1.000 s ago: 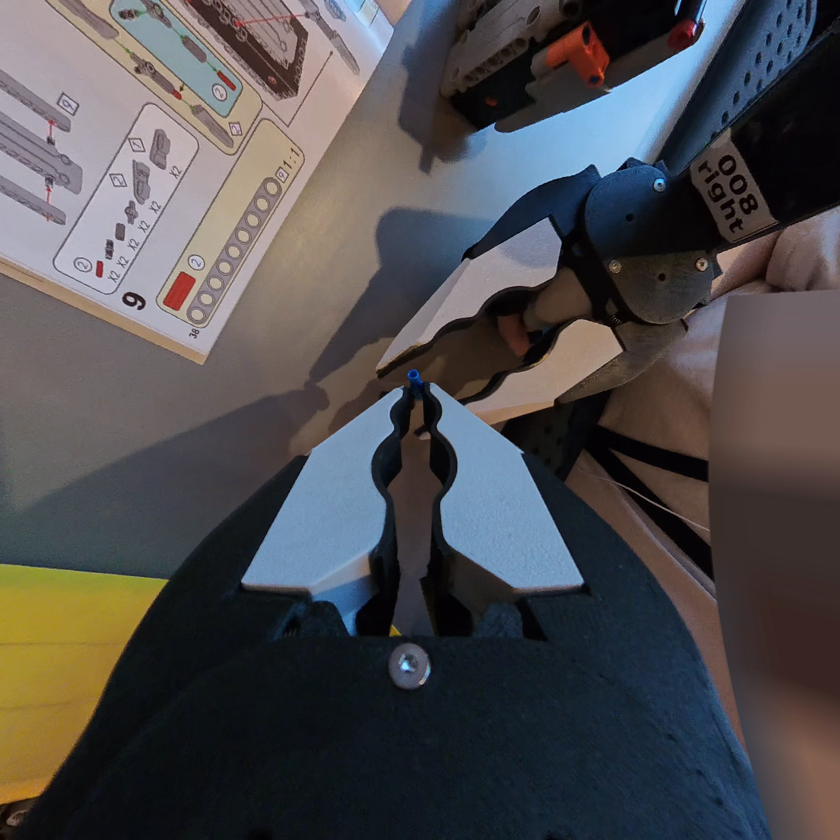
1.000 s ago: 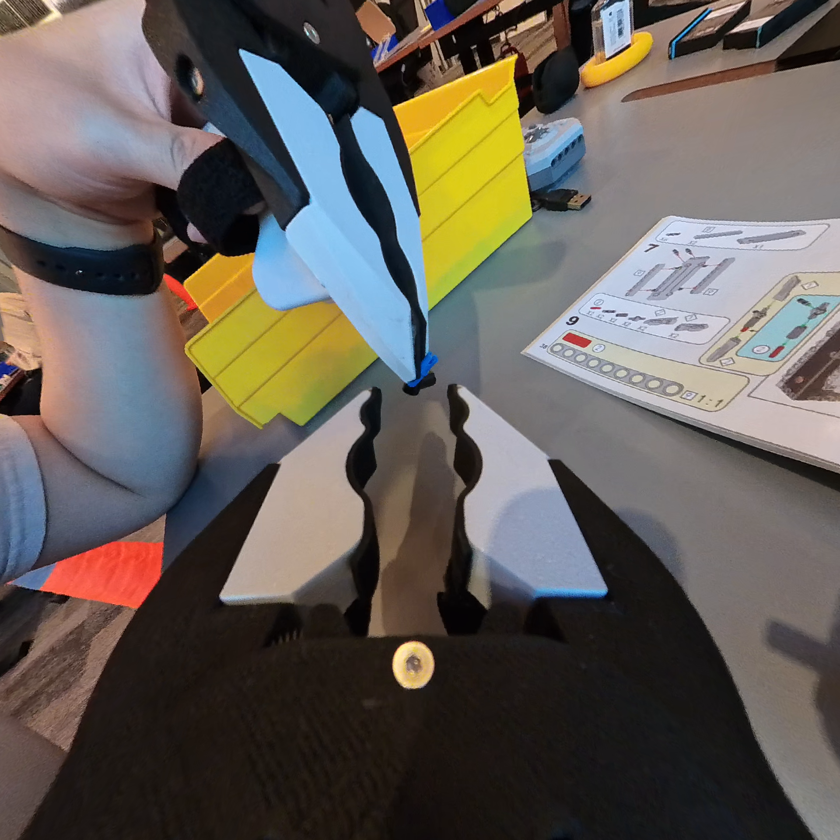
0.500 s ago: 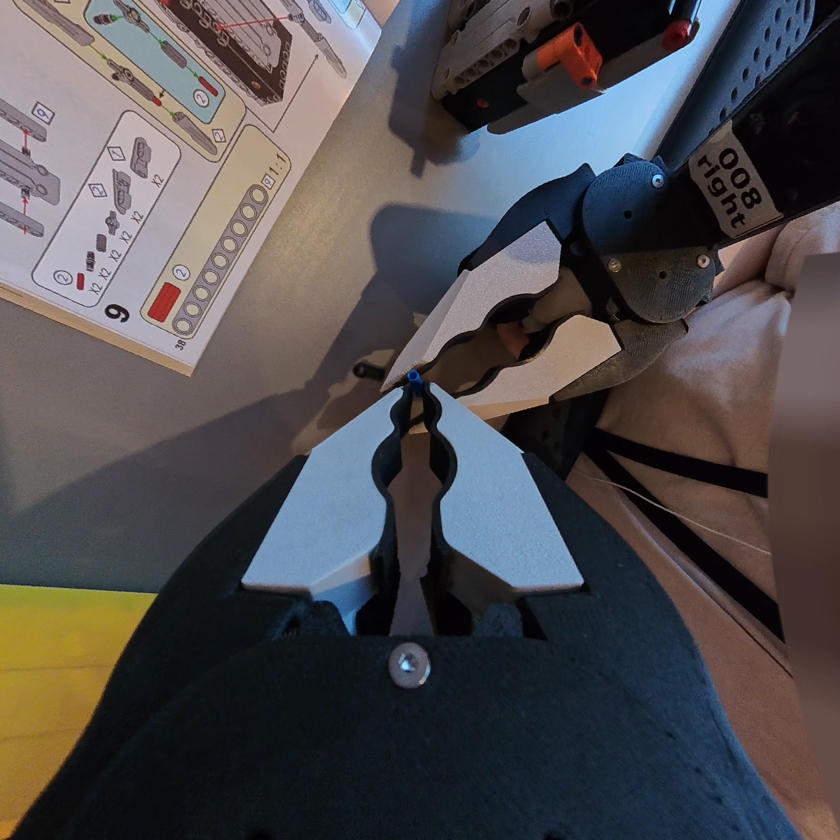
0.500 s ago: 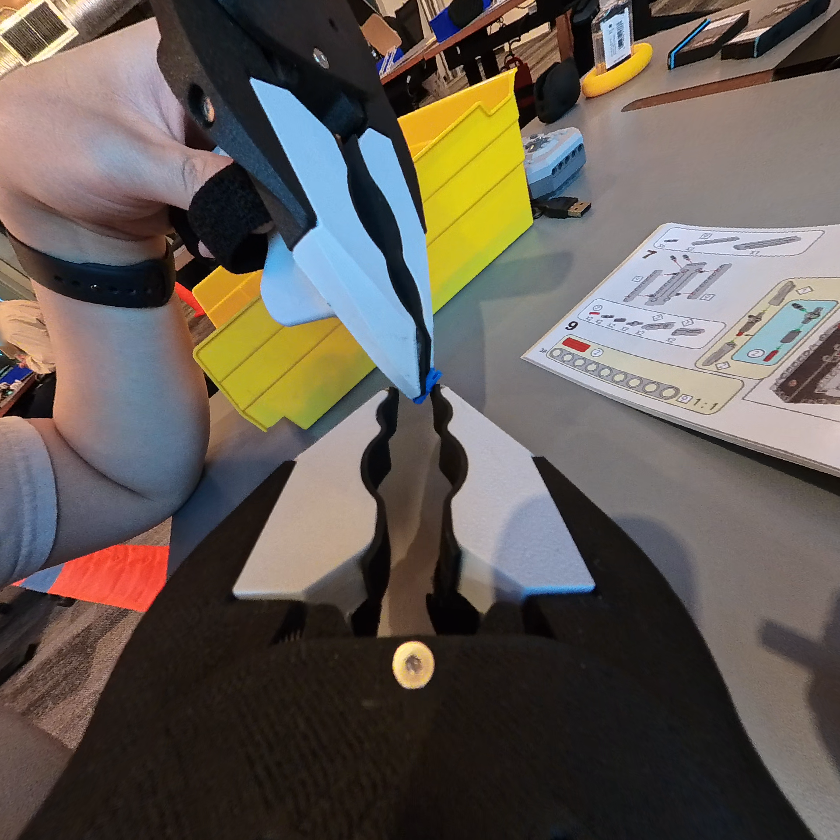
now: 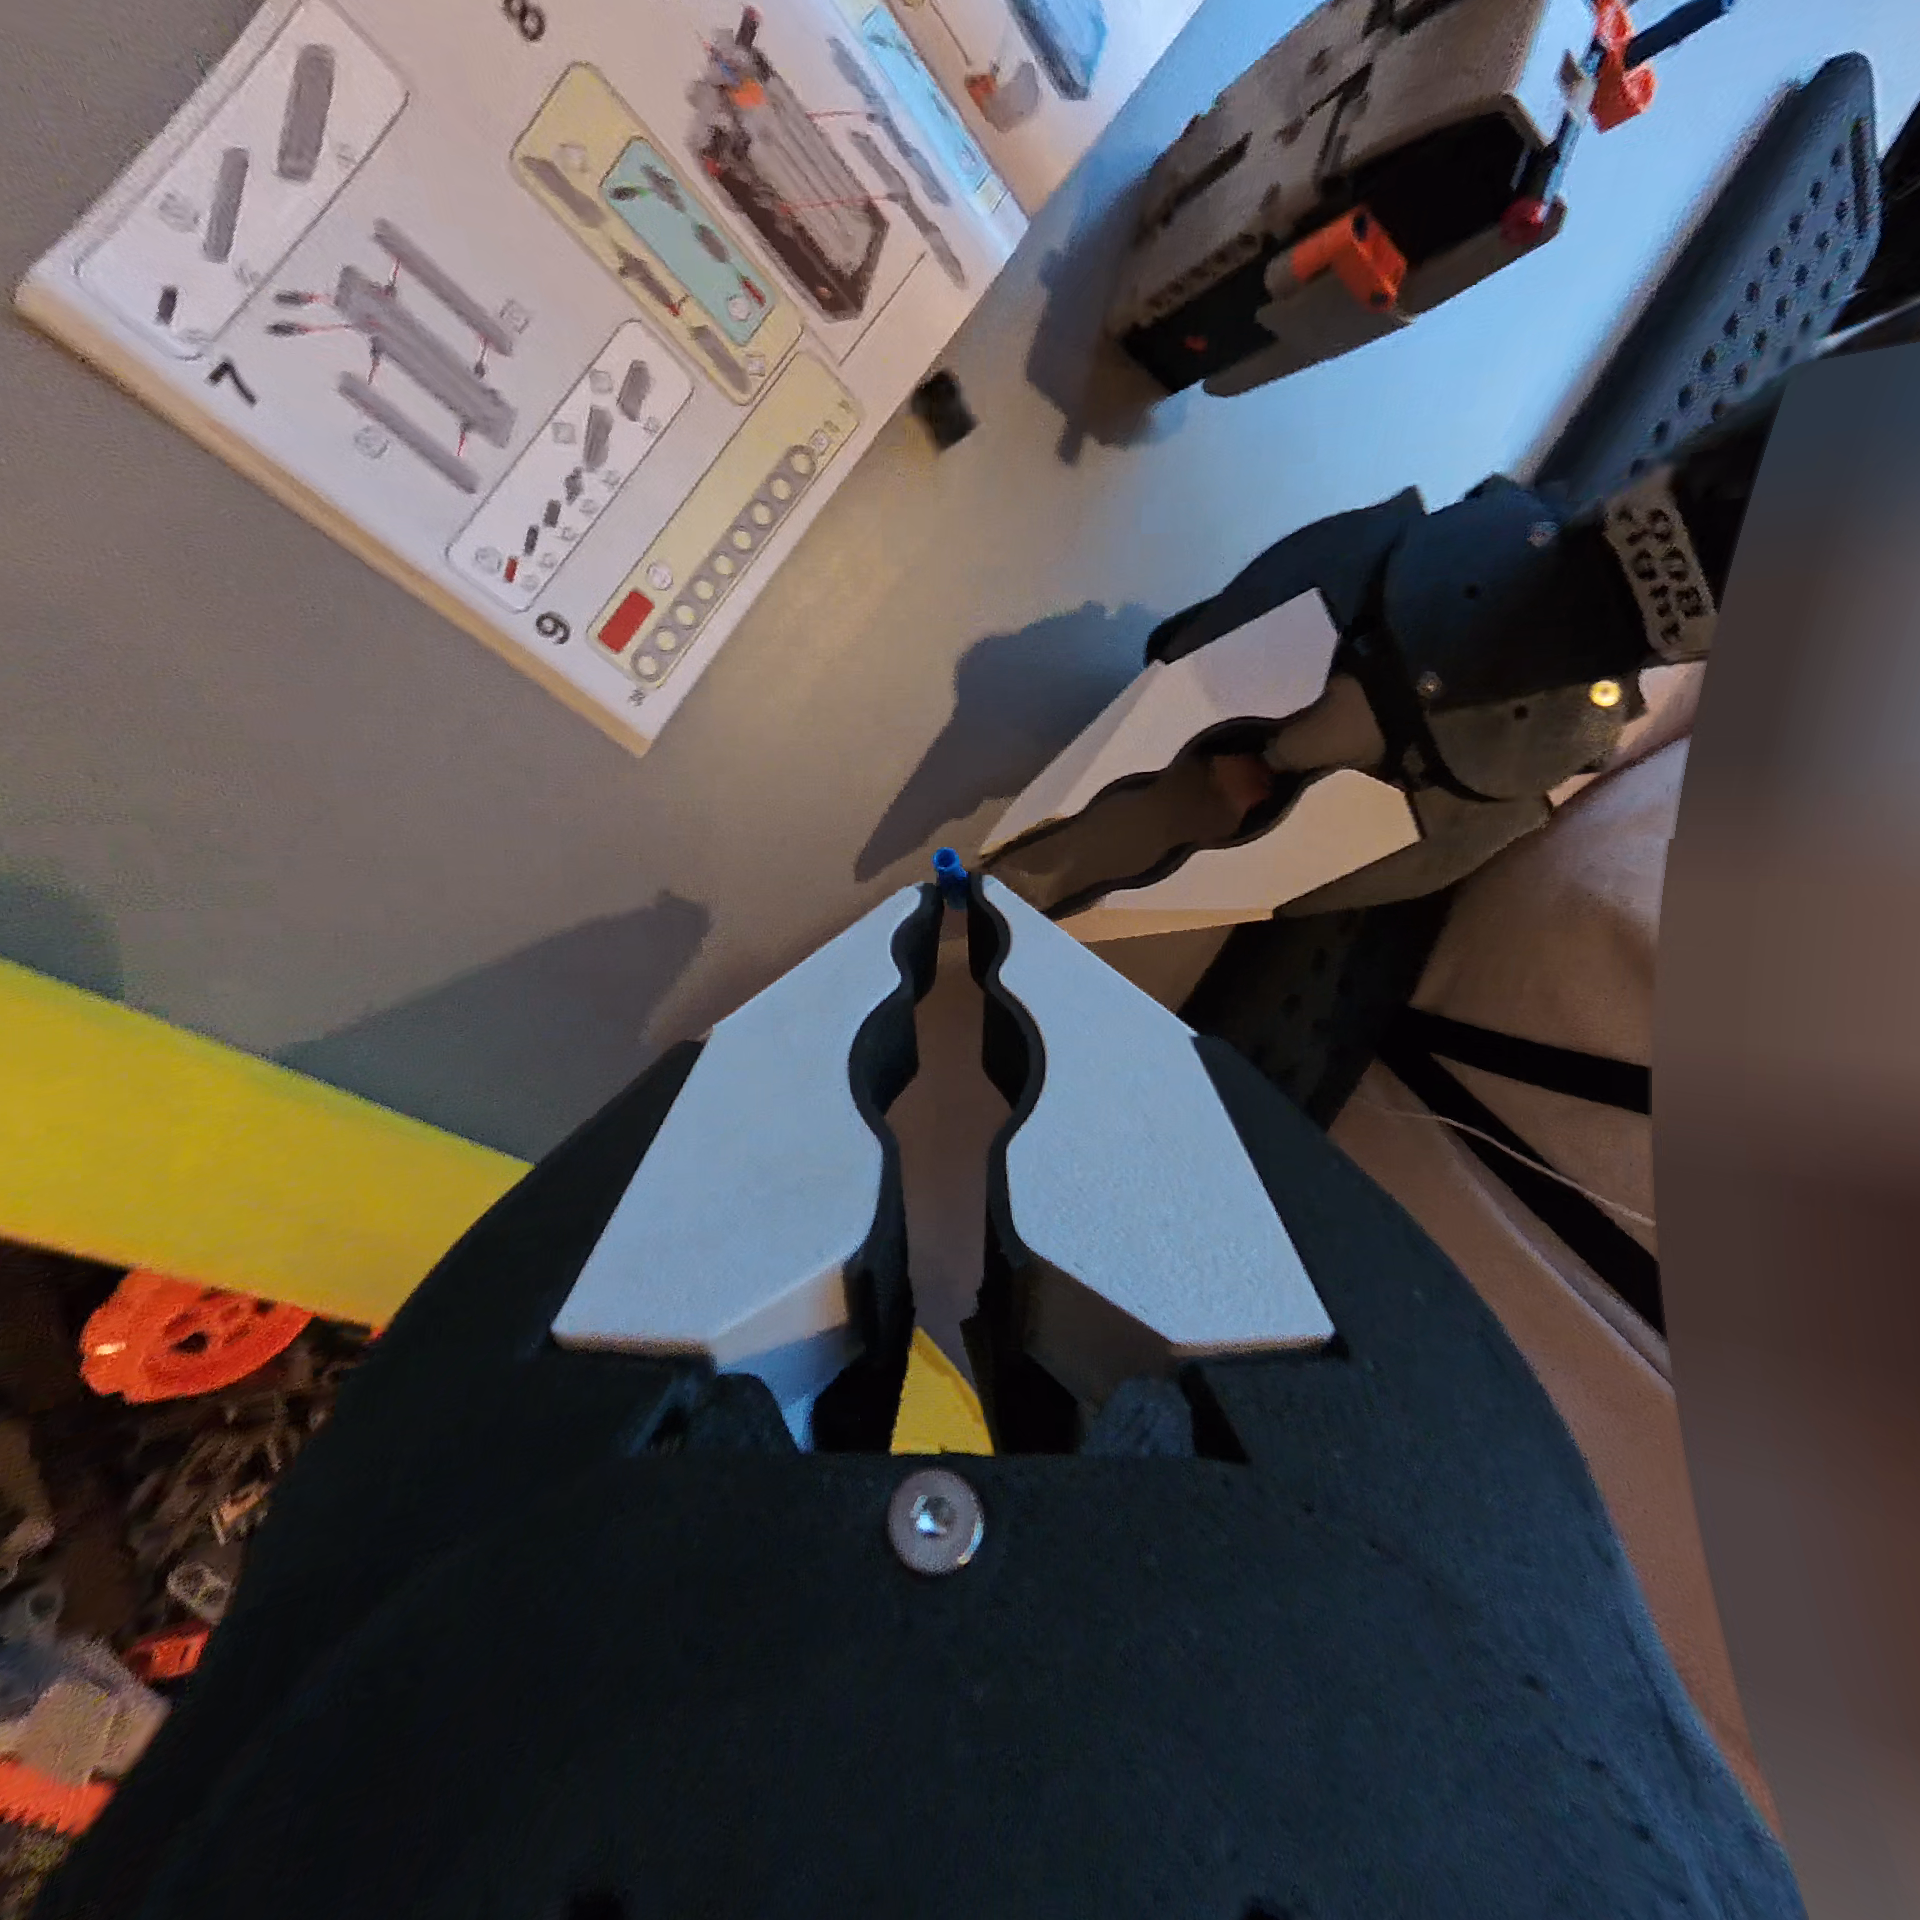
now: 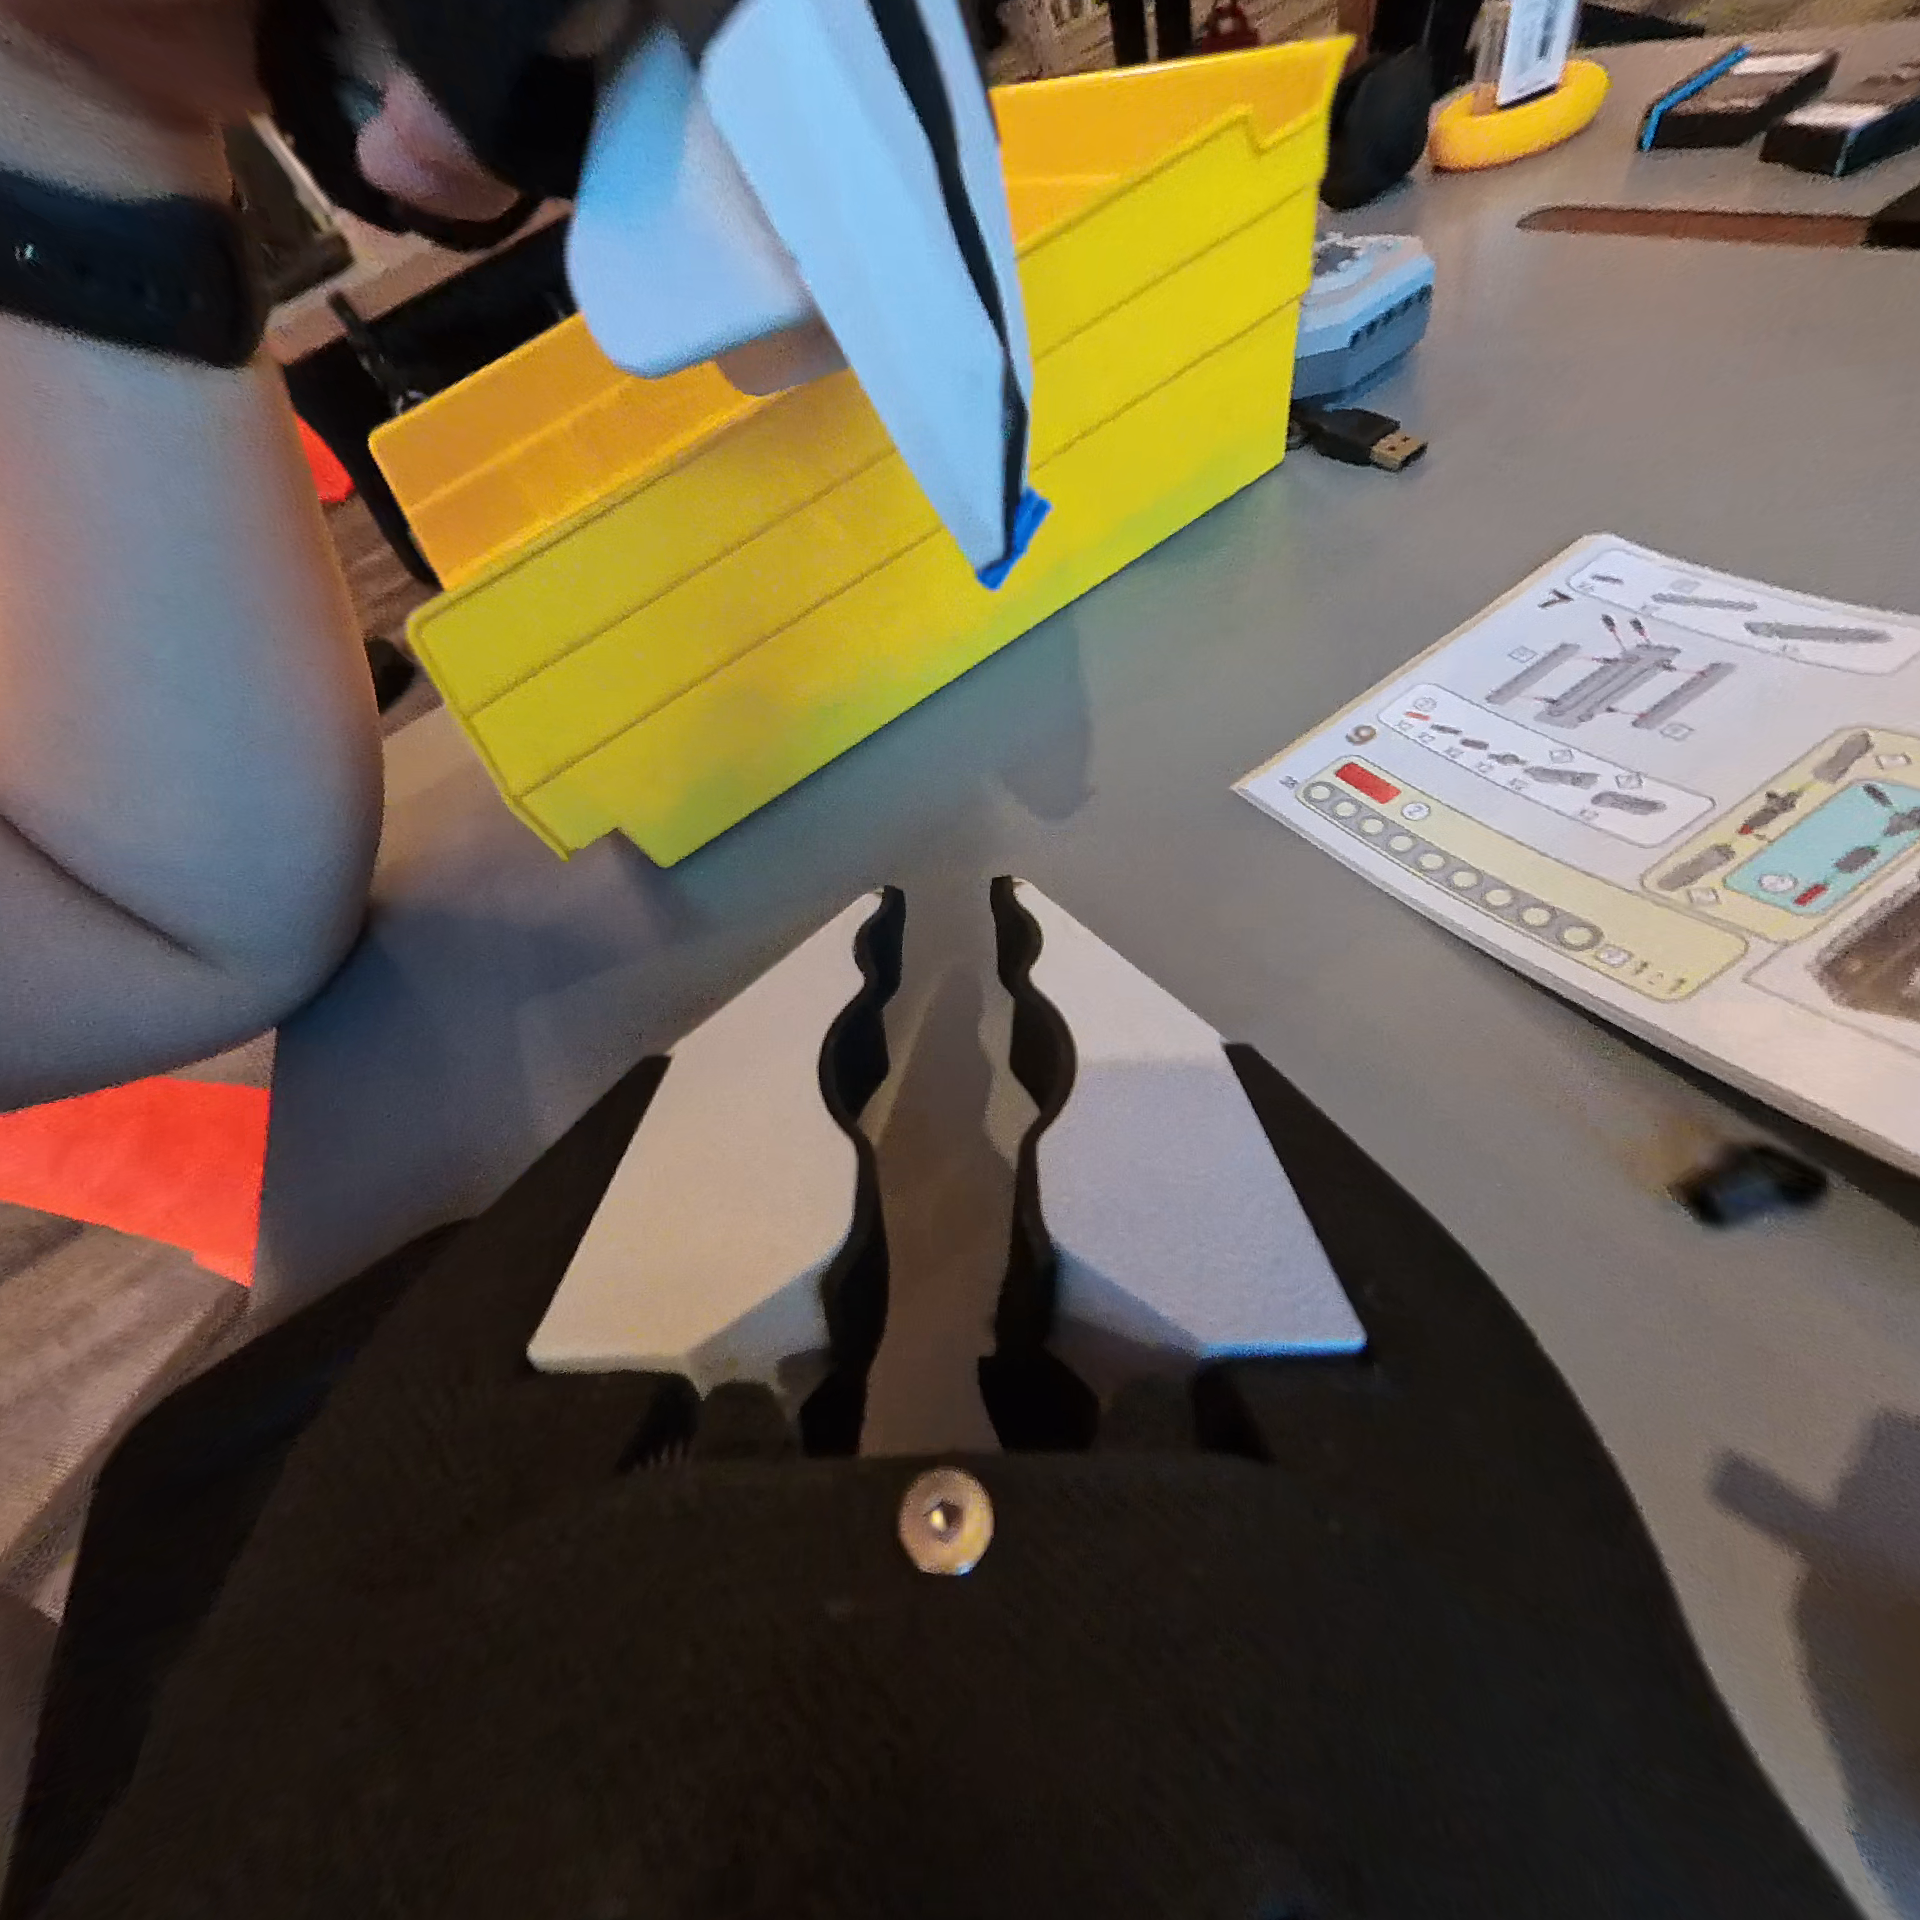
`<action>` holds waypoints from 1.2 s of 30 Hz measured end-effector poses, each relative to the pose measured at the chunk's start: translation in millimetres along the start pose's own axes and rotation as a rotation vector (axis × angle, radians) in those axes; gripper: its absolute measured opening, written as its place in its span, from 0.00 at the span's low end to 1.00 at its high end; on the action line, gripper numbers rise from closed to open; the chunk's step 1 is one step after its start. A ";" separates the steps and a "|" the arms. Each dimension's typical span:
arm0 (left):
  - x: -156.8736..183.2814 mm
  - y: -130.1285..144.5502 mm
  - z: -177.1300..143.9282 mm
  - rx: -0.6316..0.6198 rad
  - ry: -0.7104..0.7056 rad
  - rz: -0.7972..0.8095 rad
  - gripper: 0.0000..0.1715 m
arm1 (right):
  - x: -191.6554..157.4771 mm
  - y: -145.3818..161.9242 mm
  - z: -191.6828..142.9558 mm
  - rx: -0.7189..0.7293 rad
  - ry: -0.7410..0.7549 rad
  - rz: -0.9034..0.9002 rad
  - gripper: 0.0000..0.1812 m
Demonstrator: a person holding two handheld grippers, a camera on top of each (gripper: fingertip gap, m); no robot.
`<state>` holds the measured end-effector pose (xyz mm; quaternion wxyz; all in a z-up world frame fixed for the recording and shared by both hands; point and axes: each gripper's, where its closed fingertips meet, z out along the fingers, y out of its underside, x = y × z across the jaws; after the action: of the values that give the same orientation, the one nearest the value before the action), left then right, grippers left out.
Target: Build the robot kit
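Note:
My left gripper (image 5: 948, 891) is shut on a tiny blue pin (image 5: 945, 864) that sticks out of its tips. In the right wrist view the left gripper (image 6: 1006, 545) hangs above the grey table (image 6: 1455, 468) in front of the yellow bin (image 6: 831, 623), with the blue pin (image 6: 1016, 540) at its tip. My right gripper (image 6: 945, 888) is slightly open and empty, low over the table. In the left wrist view its tips (image 5: 1023, 878) are just right of the pin, apart from it. A small black piece (image 6: 1745, 1195) lies on the table by the booklet edge and also shows in the left wrist view (image 5: 943, 410).
An open instruction booklet (image 5: 468, 364) lies on the table, also in the right wrist view (image 6: 1610, 779). A grey and black brick model (image 5: 1330, 208) stands beyond it. The bin (image 5: 208, 1143) holds loose parts. A grey hub (image 6: 1361, 301) and USB plug (image 6: 1361, 442) lie behind it. A person's forearm (image 6: 156, 675) is at left. Left tips to right tips: about 6 centimetres. The grey hub (image 6: 1361, 301) is about 25 centimetres from both grippers' fingertips.
My left gripper rose and drew away from the right gripper, keeping the blue pin. A black piece that hung at the pin dropped to the table. The right gripper's jaws narrowed, then widened a little.

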<state>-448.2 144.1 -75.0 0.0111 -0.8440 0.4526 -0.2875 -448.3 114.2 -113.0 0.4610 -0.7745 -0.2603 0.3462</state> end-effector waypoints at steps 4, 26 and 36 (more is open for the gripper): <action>-7.8 14.6 26.3 -0.148 -0.030 -0.005 0.02 | -20.5 1.5 -1.8 -0.018 -0.065 -0.066 0.02; -12.1 -17.7 29.3 -0.029 -0.120 0.078 0.15 | -103.2 -30.5 -31.8 0.269 -0.308 -0.297 0.00; 29.4 -53.6 51.1 0.221 -0.316 0.407 0.12 | -140.6 -74.6 -96.1 0.690 -0.382 -0.449 0.00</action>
<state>-369.8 140.8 -88.7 0.2309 -0.7638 0.5715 -0.1915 -467.7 -5.9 27.5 0.6995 -0.4220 -0.3718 0.4409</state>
